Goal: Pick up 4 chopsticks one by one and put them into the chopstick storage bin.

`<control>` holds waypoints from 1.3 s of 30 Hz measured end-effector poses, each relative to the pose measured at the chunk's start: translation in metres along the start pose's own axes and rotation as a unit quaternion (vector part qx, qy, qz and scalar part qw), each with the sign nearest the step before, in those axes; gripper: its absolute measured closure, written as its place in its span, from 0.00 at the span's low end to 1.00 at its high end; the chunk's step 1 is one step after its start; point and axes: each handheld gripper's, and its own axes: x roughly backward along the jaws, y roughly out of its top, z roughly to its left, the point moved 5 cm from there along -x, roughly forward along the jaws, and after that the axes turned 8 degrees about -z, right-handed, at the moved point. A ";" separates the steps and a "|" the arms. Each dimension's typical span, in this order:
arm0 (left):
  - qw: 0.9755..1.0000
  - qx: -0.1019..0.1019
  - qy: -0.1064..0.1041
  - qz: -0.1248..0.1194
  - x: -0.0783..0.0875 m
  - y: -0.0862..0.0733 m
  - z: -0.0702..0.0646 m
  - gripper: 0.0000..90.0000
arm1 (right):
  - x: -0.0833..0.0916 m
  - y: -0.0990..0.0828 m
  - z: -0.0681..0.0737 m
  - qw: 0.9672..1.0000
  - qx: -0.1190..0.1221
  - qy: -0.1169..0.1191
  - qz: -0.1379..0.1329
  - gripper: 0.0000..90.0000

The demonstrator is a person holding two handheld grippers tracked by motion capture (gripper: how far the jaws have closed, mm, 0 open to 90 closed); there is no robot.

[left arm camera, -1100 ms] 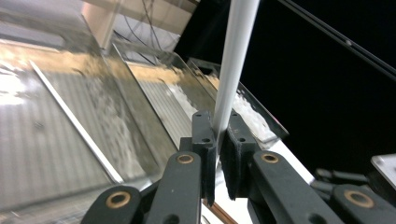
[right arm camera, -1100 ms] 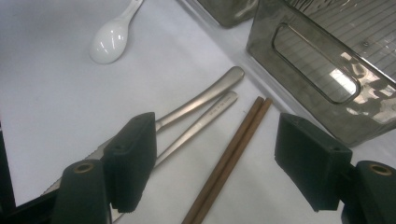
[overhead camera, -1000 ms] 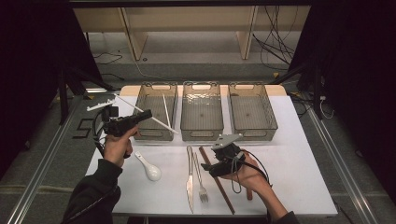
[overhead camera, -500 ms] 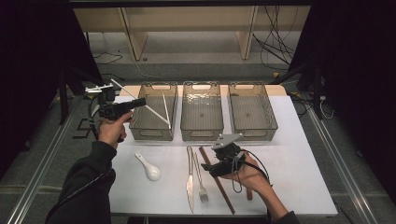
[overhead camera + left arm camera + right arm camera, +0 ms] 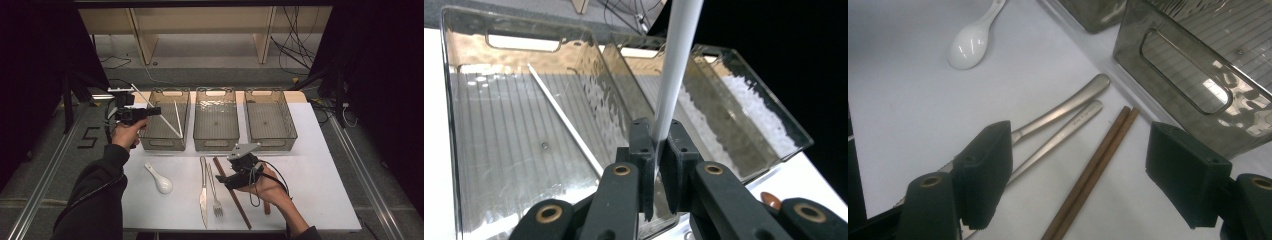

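Left hand-held gripper [image 5: 150, 112], moved to three bins' [image 5: 216, 145] edge, clamps one white chopstick [image 5: 674, 70].

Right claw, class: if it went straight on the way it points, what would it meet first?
Probably the brown chopsticks: they lie on the table between the open jaws of the right claw, ahead of the fork and knife. Depth is uncertain.

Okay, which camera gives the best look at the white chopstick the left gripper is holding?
The left gripper view: the white chopstick rises large and sharp from the shut left gripper. The high view shows it as a thin line slanting over the left bin.
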 end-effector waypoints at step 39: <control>0.998 0.003 0.017 0.064 -0.031 -0.017 0.010 0.93 | 0.000 0.000 0.000 1.000 0.004 0.003 -0.002 0.29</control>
